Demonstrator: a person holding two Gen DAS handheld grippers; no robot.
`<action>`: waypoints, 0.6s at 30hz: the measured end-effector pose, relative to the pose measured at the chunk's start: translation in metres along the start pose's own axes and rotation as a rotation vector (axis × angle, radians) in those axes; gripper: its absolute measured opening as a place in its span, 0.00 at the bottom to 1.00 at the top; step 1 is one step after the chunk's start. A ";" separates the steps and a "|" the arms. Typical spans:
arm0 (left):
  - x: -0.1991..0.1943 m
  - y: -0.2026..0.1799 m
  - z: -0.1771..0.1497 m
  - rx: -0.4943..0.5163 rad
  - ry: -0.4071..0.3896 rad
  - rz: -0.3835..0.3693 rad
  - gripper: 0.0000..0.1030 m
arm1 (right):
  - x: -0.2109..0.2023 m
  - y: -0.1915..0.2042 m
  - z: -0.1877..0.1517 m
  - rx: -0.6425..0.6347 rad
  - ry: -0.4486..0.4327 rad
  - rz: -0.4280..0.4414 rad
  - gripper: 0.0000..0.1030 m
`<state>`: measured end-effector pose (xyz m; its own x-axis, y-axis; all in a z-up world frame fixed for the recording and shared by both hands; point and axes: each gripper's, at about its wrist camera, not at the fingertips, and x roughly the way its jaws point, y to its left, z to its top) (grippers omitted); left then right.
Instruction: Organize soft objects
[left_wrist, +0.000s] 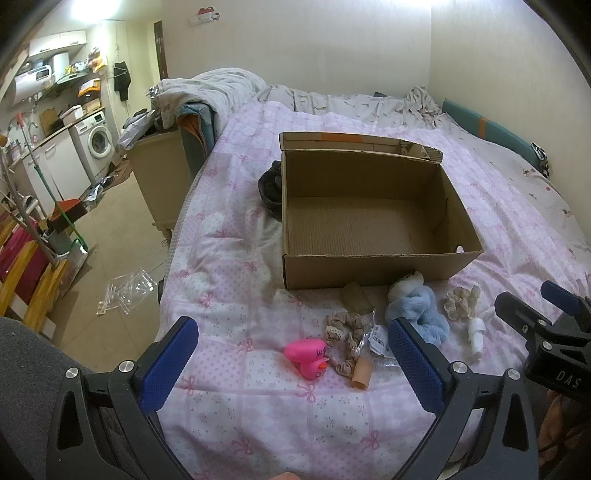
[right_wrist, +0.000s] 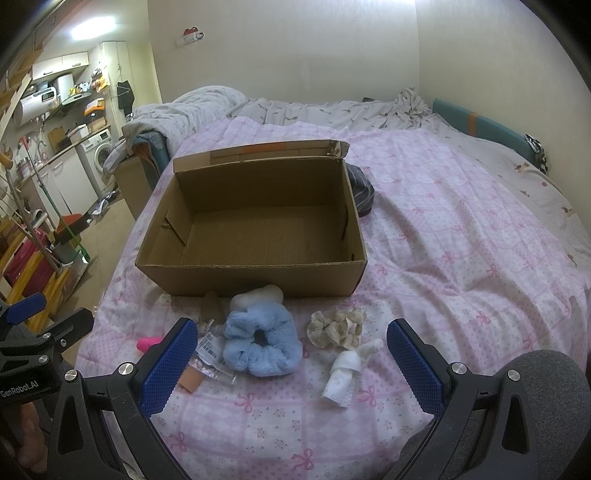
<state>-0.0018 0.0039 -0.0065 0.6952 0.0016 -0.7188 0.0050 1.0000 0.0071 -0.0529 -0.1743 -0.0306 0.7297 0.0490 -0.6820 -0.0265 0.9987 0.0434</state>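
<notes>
both grippers level, fingers apart, above bed

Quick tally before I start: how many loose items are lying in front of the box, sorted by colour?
Pink: 1, pink plastic duck toy
Blue: 1, fluffy light blue scrunchie
White: 2, white fluffy scrunchie behind the blue one; small white cloth bunny
Cream: 1, cream ruffled scrunchie
Beige/tan: 2, beige lace-trimmed scrunchie; tan tube
Clear: 1, clear plastic wrapper with label
Total: 8. The open cardboard box holds nothing.
</notes>
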 end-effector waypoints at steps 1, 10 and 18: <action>0.000 0.000 0.000 0.000 0.000 0.000 1.00 | 0.000 0.000 0.000 0.000 0.000 0.000 1.00; 0.001 0.001 -0.001 0.000 0.001 0.000 1.00 | 0.000 0.001 -0.001 0.005 0.002 -0.001 1.00; 0.000 0.005 0.007 -0.007 0.050 -0.040 1.00 | -0.001 0.000 0.000 0.007 0.007 0.003 1.00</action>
<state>0.0030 0.0093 -0.0012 0.6580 -0.0377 -0.7521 0.0268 0.9993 -0.0267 -0.0531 -0.1739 -0.0297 0.7247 0.0525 -0.6871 -0.0238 0.9984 0.0512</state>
